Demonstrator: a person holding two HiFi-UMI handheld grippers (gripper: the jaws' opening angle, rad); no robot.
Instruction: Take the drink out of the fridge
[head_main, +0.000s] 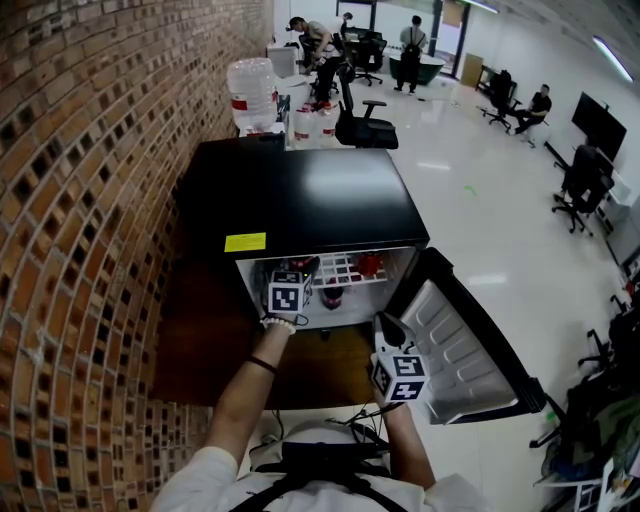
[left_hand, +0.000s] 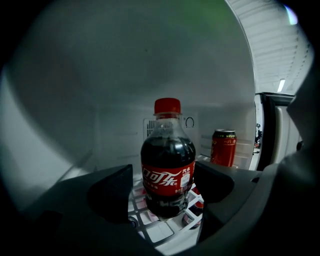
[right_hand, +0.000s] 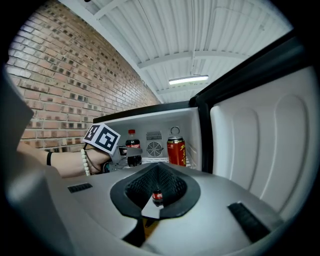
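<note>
A cola bottle (left_hand: 167, 160) with a red cap stands upright on the white wire shelf (left_hand: 155, 231) inside the small black fridge (head_main: 300, 195). My left gripper (left_hand: 164, 187) reaches into the fridge with the bottle between its jaws. The right pad sits at the bottle's side, while a narrow gap shows on the left. The right gripper view shows the same bottle (right_hand: 132, 146) with that gripper (right_hand: 127, 152) round it. My right gripper (right_hand: 156, 200) hangs in front of the fridge by the open door (head_main: 470, 350), jaws together and holding nothing.
A red can (left_hand: 223, 146) stands on the shelf to the right of the bottle. Another cola bottle (head_main: 332, 294) shows below the shelf. A brick wall (head_main: 80, 250) runs along the left. Water jugs (head_main: 252, 90), office chairs and people are behind the fridge.
</note>
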